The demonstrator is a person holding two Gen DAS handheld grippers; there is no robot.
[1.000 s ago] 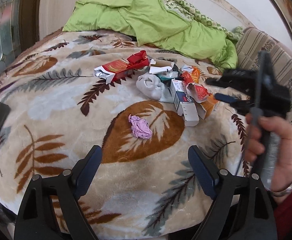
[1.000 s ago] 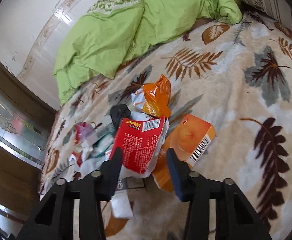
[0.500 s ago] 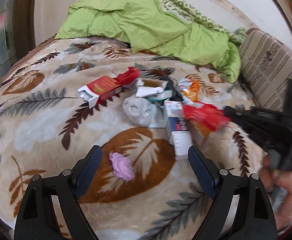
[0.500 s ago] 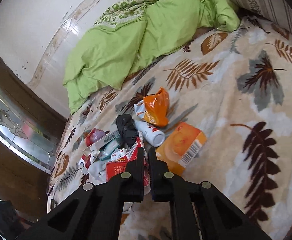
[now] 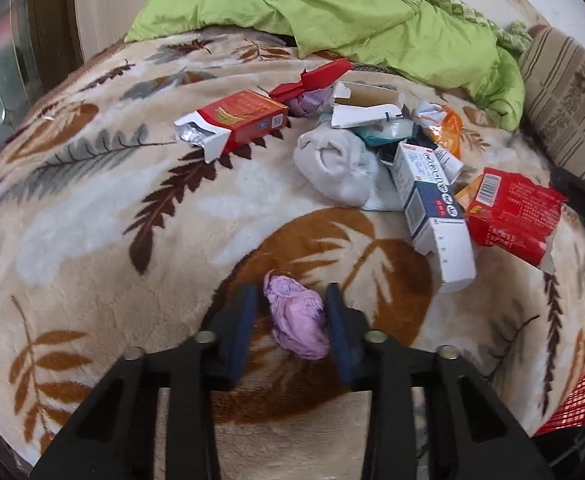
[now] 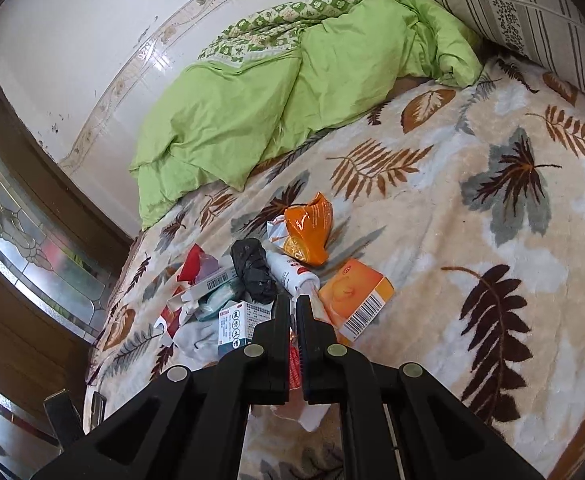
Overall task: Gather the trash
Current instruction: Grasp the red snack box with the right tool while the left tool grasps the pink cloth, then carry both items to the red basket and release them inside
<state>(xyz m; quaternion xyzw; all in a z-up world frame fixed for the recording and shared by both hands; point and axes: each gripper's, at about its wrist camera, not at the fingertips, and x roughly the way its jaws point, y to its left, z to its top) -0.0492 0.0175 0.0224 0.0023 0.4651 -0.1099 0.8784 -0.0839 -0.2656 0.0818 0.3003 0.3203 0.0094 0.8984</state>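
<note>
A crumpled lilac wad (image 5: 296,320) lies on the leaf-patterned blanket (image 5: 92,220). My left gripper (image 5: 290,300) is down over it, and its jaws are closing with the wad between them and both blue pads against its sides. My right gripper (image 6: 292,308) is shut on a torn red packet (image 6: 294,364), of which only a red strip shows between its fingers. In the left wrist view the same red packet (image 5: 512,216) hangs just above the blanket at the right, beside the trash pile.
The pile holds a red carton (image 5: 244,120), a white sock (image 5: 332,164), a blue-and-white medicine box (image 5: 432,200), an orange bag (image 6: 308,232), a black bag (image 6: 254,272), a white bottle (image 6: 292,274) and an orange box (image 6: 352,296). Behind it lie a green quilt (image 5: 332,8) and a striped pillow (image 5: 564,100).
My left gripper came forward and down onto the lilac wad, and its wide jaws closed around it. My right gripper shut on the red packet and drew it off the pile.
</note>
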